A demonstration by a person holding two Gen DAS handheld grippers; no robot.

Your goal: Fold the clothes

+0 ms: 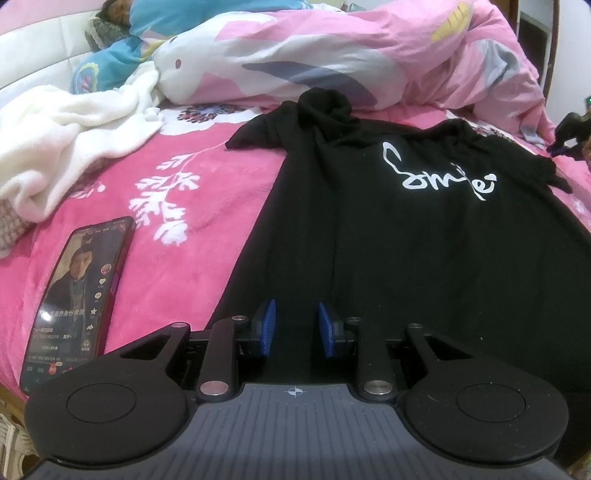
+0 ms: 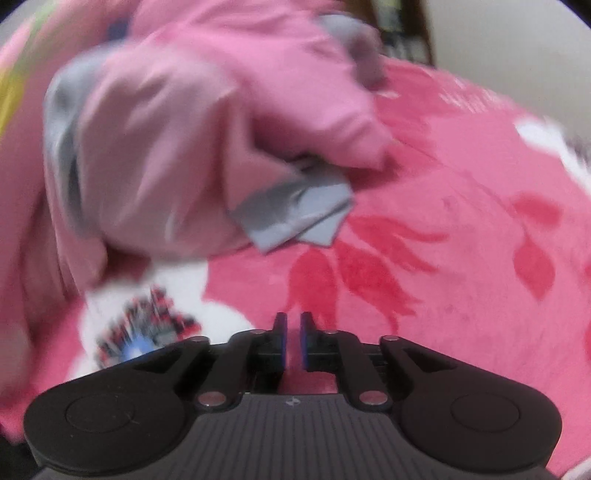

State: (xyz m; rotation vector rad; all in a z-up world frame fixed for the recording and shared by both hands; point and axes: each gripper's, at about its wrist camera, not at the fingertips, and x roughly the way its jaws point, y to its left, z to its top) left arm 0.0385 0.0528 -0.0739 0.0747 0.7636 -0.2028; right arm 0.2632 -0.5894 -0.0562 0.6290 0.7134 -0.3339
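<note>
A black T-shirt with white "Smile" lettering lies spread on the pink bed, its collar bunched at the far end. My left gripper hovers over the shirt's near hem, open, with its blue pads apart and nothing between them. In the left wrist view my right gripper shows at the far right, beside the shirt's right sleeve. In the blurred right wrist view the right gripper is over the bare pink sheet. Its pads are almost together and hold no cloth. The shirt is out of that view.
A phone with a lit screen lies on the sheet left of the shirt. A white fleece blanket is heaped at the left. A pink patterned duvet is piled behind the shirt, and a person lies at the head of the bed.
</note>
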